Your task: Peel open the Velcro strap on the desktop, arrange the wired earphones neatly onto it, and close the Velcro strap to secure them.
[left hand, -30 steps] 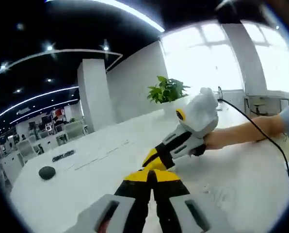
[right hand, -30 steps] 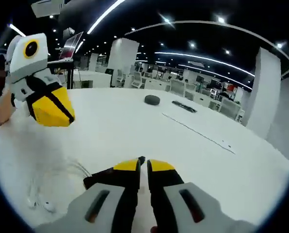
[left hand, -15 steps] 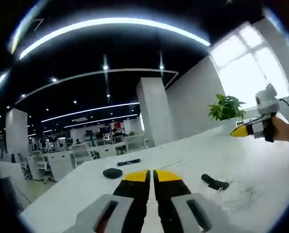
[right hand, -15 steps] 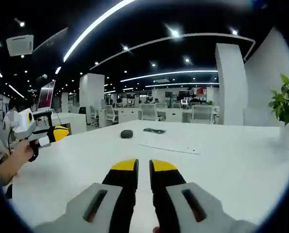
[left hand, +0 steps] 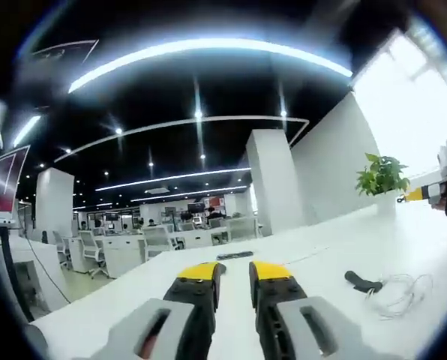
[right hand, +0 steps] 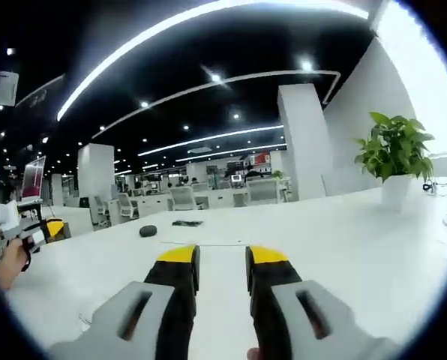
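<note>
A black Velcro strap [left hand: 362, 282] lies on the white desk [left hand: 313, 262], right of my left gripper [left hand: 235, 274]. The thin white earphone cable [left hand: 403, 289] is loosely heaped just beyond the strap. My left gripper is held above the desk with its jaws a little apart and nothing between them. My right gripper [right hand: 222, 256] is also open and empty, pointing across the desk. In the left gripper view the right gripper [left hand: 432, 187] is at the far right in a hand. In the right gripper view the left gripper [right hand: 42, 231] is at the far left.
A potted plant [right hand: 394, 150] stands on the desk at the right. A black puck [right hand: 148, 231] and a flat dark object [right hand: 187, 223] lie farther out. Office desks, chairs and a white column [left hand: 272, 180] fill the background.
Both views have swung up and back from the desk, and the two grippers now sit far apart. Each pair of jaws has gone from nearly touching to a small gap.
</note>
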### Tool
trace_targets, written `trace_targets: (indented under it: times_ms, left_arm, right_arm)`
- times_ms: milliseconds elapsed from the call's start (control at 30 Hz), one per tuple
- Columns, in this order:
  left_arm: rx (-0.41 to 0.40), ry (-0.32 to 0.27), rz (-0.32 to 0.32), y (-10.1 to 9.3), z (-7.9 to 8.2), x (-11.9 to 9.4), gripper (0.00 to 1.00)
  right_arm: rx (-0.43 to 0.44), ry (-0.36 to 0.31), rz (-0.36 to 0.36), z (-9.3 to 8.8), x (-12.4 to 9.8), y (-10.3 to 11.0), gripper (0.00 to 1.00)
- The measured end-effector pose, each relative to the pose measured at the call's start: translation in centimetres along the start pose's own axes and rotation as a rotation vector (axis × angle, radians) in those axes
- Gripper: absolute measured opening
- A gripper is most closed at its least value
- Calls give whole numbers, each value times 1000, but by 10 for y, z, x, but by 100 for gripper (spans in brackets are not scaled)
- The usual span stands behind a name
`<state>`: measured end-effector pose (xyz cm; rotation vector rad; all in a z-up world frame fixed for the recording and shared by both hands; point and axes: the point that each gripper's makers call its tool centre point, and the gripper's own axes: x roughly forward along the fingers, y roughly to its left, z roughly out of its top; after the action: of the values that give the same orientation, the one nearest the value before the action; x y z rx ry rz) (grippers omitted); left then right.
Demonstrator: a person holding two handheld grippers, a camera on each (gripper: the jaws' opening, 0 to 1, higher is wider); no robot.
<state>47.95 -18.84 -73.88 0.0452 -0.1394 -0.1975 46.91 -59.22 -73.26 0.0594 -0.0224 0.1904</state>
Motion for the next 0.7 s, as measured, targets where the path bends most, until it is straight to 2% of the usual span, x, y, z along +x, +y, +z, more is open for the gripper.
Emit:
trace_targets:
  times_ms: [167, 333, 400, 500, 700]
  left_arm:
    - [13, 36, 5, 2, -10, 4, 28]
    - [40, 37, 10, 2, -10, 6, 31]
    - [58, 23, 7, -1, -9, 8, 31]
    - [90, 36, 15, -1, -15, 10, 30]
    - [51, 78, -13, -5, -26, 9, 32]
  right_arm:
    - [50, 2, -20, -4, 2, -5, 32]
    - [32, -23, -53, -5, 6, -15, 34]
    - [27, -24, -67, -6, 8, -20, 35]
    - [26, -12, -86, -10, 8, -25, 35]
    - [26, 12, -86, -17, 9, -24, 37]
